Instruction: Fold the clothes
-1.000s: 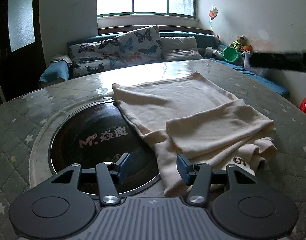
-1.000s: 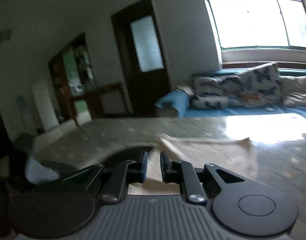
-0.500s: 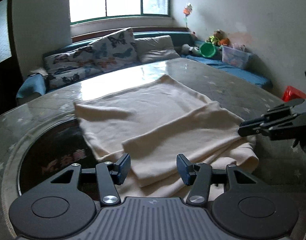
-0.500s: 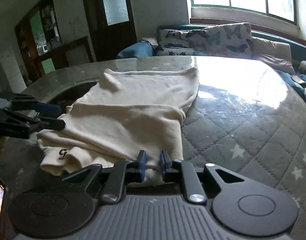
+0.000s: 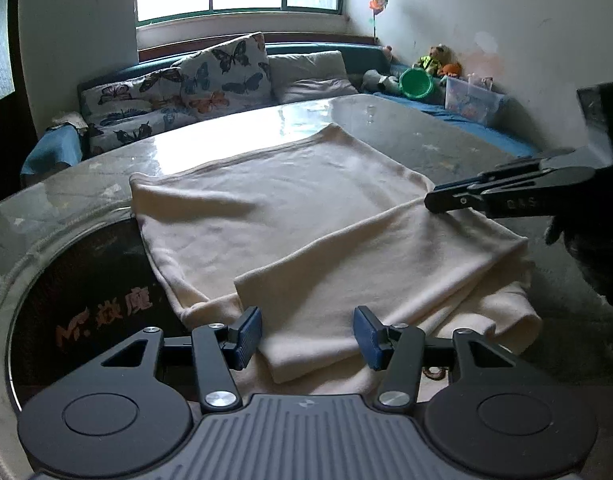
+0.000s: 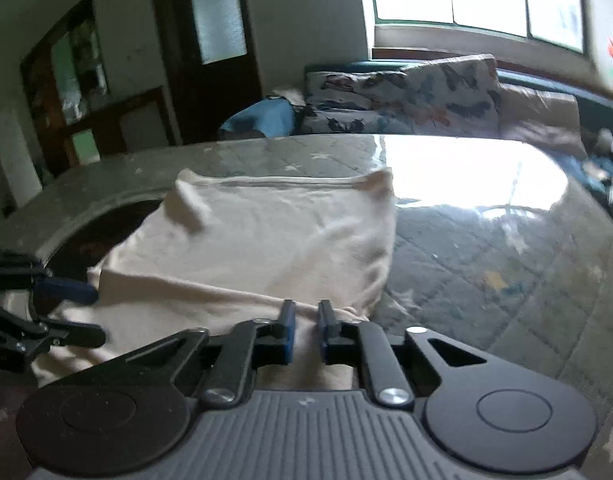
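A cream garment lies partly folded on the quilted table, its near part doubled over. It also shows in the right wrist view. My left gripper is open, its blue pads either side of the folded near edge, just above it. My right gripper has its jaws a narrow gap apart over the garment's right edge, with nothing between them. The right gripper shows in the left wrist view above the fold's far right end. The left gripper shows at the left of the right wrist view.
A dark round inset with red lettering lies in the table left of the garment. A sofa with butterfly cushions stands behind the table. Toys and a green bowl sit at the back right. A dark door is at the back left.
Both grippers moved in closer to the garment. The right gripper now sits over the garment's right edge, nearer the fold. The right jaws stand slightly wider apart than before.
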A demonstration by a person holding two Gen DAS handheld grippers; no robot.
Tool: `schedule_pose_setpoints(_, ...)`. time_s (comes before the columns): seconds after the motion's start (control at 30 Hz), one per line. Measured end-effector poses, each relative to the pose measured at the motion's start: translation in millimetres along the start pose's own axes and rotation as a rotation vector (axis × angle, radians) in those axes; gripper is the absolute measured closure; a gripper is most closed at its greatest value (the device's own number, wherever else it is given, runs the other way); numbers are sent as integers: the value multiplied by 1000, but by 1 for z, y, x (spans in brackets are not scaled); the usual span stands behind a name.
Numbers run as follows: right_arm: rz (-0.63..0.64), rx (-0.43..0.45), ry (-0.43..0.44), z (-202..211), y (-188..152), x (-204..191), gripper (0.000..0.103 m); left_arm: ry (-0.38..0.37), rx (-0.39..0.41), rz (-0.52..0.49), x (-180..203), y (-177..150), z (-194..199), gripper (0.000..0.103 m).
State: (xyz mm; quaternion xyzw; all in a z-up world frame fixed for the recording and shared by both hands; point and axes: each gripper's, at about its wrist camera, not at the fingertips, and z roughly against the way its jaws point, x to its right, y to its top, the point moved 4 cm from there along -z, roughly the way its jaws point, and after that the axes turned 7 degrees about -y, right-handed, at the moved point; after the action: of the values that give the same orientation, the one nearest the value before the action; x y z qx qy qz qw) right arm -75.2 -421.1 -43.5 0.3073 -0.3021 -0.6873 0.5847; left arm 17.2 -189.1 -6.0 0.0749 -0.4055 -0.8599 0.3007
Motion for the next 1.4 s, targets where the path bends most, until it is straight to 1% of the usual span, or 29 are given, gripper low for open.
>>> schedule_pose_setpoints(0.07, -9, 0, -7, 4, 0, 3, 101, -4, 1, 11, -4, 0, 2, 48)
schedule_pose_setpoints(0.17, 34, 24, -13, 14, 4, -4, 98, -1, 16, -1, -4, 5, 7, 49)
schedule_pose_setpoints(0.3, 81, 38, 17, 13, 5, -19, 97, -5, 48, 6, -3, 16, 6, 49)
schedule_pose_setpoints(0.37, 92, 26, 12, 6, 3, -23, 95, -11, 39, 16, -5, 21, -2, 49)
schedule_pose_setpoints(0.47, 81, 16, 1, 1, 1, -20, 93, 16, 8, 17, -9, 20, -16, 49)
schedule_pose_setpoints(0.57, 104, 26, 15, 13, 0, -25, 89, 19, 26, 12, -10, 20, -8, 49)
schedule_pose_setpoints(0.63, 146, 30, 41, 23, -5, -32, 85, 11, 46, -18, -6, 18, 3, 49)
schedule_pose_setpoints(0.7, 186, 26, 69, 32, -13, -41, 85, 18, 51, -65, 0, 14, 12, 49)
schedule_pose_setpoints(0.77, 225, 17, 81, 35, -23, -49, 84, 9, 27, -94, 5, 6, 13, 49)
schedule_pose_setpoints(0.83, 274, 6, 63, 33, -34, -54, 83, 19, -6, -119, 8, -2, 8, 49)
schedule_pose_setpoints(0.97, 316, 23, 53, 45, -35, -57, 82, 27, -1, -116, 9, -5, 13, 49)
schedule_pose_setpoints(1.07, 344, 38, 53, 60, -34, -55, 78, 25, 20, -187, 17, -6, 29, 49)
schedule_pose_setpoints(1.17, 398, 28, 39, 73, -40, -51, 75, -10, 28, -285, 27, -13, 47, 49)
schedule_pose_setpoints(1.3, 487, 4, 30, 84, -55, -53, 72, -81, 6, -446, 47, -31, 61, 49)
schedule_pose_setpoints(1.4, 548, 1, 32, 88, -65, -57, 69, -112, -17, -546, 61, -45, 59, 49)
